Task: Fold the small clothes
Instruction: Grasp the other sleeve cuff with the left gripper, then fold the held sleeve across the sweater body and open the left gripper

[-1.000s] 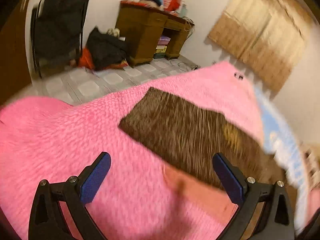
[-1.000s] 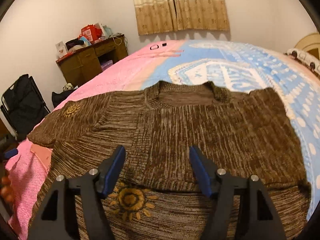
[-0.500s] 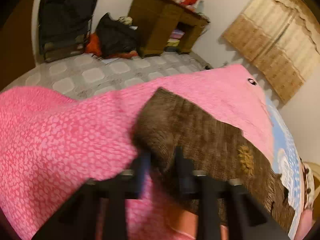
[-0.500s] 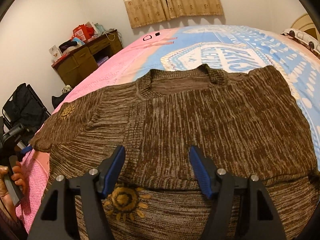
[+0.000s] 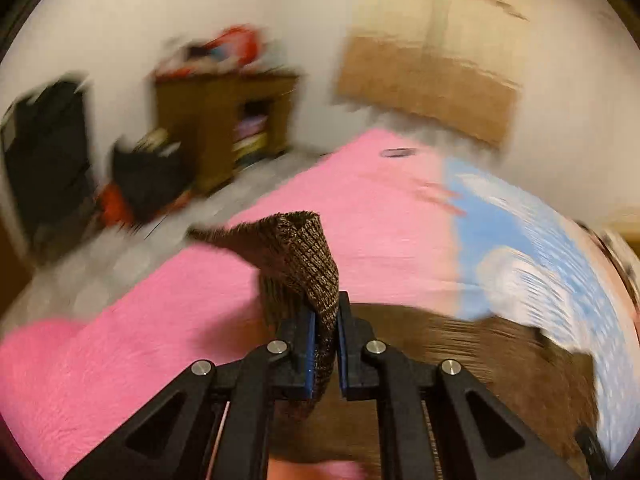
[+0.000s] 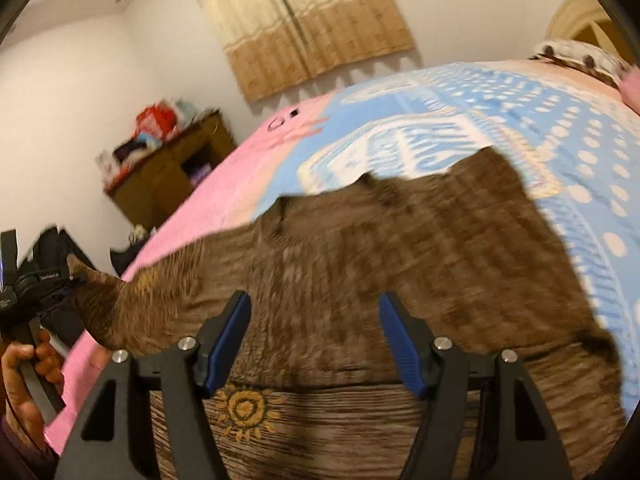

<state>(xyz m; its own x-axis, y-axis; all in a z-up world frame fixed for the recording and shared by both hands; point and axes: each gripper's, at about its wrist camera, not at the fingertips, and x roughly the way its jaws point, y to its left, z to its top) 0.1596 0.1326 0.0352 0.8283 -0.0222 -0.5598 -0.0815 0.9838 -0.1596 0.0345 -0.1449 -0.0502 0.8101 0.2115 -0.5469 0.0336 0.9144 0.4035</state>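
We see a brown knit sweater (image 6: 400, 264) spread on a bed, its body lying partly on the pink blanket (image 5: 120, 360) and partly on the blue-and-white cover (image 6: 540, 128) to the right. Its neck opening faces the far side, and an orange sun motif (image 6: 243, 407) shows on the near fabric.

The left gripper (image 5: 323, 344) is clenched on the sleeve (image 5: 298, 264): the knit cuff end is pinched between the blue pads and stands up out of the jaws, curling over at the top, clear of the blanket. In the right wrist view the same sleeve (image 6: 108, 300) rises off the bed at the far left edge of the sweater, drawn up toward that gripper, which a hand (image 6: 24, 376) grips by its handle at the left border.

The right gripper (image 6: 314, 344) is released, its jaws standing wide apart with nothing between the pads; it hangs above the near middle of the sweater, and we cannot tell whether it touches the knit.

Beyond the bed, at the far left, stands a wooden desk (image 6: 168, 176) with clutter on top, and tan curtains (image 6: 308, 28) hang on the far wall. Both views are blurred.
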